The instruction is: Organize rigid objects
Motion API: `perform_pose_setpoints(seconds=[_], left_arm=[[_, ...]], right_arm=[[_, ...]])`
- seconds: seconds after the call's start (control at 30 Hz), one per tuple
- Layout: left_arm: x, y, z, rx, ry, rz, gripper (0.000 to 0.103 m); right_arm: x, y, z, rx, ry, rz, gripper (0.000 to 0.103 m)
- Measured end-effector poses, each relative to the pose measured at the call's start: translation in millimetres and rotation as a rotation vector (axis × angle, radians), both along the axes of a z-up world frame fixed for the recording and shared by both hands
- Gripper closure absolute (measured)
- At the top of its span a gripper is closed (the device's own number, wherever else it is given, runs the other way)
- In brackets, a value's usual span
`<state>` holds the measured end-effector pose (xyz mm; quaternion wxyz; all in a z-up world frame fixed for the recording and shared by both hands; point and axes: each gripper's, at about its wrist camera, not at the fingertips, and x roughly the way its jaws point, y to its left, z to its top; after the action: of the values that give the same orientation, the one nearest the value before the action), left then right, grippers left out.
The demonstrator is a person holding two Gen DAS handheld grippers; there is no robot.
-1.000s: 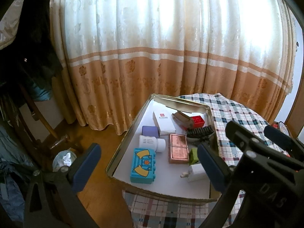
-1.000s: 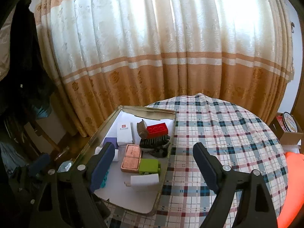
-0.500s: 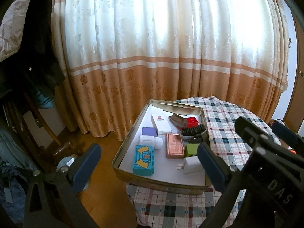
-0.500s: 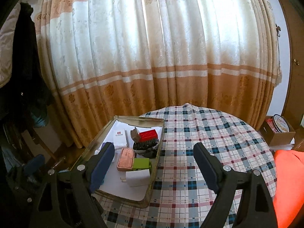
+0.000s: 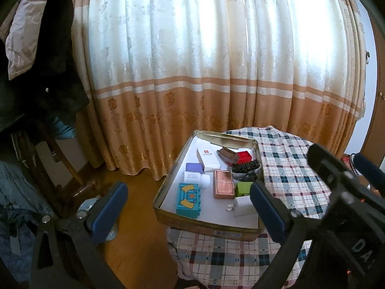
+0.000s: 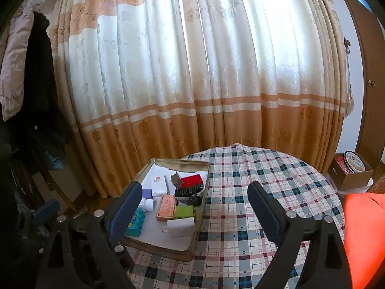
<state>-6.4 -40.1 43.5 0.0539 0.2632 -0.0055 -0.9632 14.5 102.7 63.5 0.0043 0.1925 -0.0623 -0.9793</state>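
Gold-toned metal tin (image 5: 209, 228) sits at the near left edge of a round desk (image 6: 264, 192) draped in plaid cloth, holding the sorted items: a teal toy block (image 5: 189, 200), a copper-coloured box (image 5: 223, 184), a green block (image 5: 243, 187), a white charger (image 5: 243, 206), a red brick (image 5: 244, 155), a black brush (image 5: 245, 167), a white carton (image 5: 208, 157) and a small white bottle (image 5: 196, 177). Both tools hang apart from the tin, in front of a cream and orange curtain (image 6: 192, 84). Left gripper (image 5: 187, 214) fingers are spread, empty. Right gripper (image 6: 195, 210) fingers have just been widening, with nothing gripped between them.
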Motion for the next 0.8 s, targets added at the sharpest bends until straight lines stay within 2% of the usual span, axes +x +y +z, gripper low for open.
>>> perform_pose_setpoints(seconds=[0.8], left_arm=[[8.2, -8.6, 8.4, -0.022, 0.050, 0.040, 0.000]], right_arm=[[6.5, -0.5, -0.4, -0.008, 0.007, -0.009, 0.010]])
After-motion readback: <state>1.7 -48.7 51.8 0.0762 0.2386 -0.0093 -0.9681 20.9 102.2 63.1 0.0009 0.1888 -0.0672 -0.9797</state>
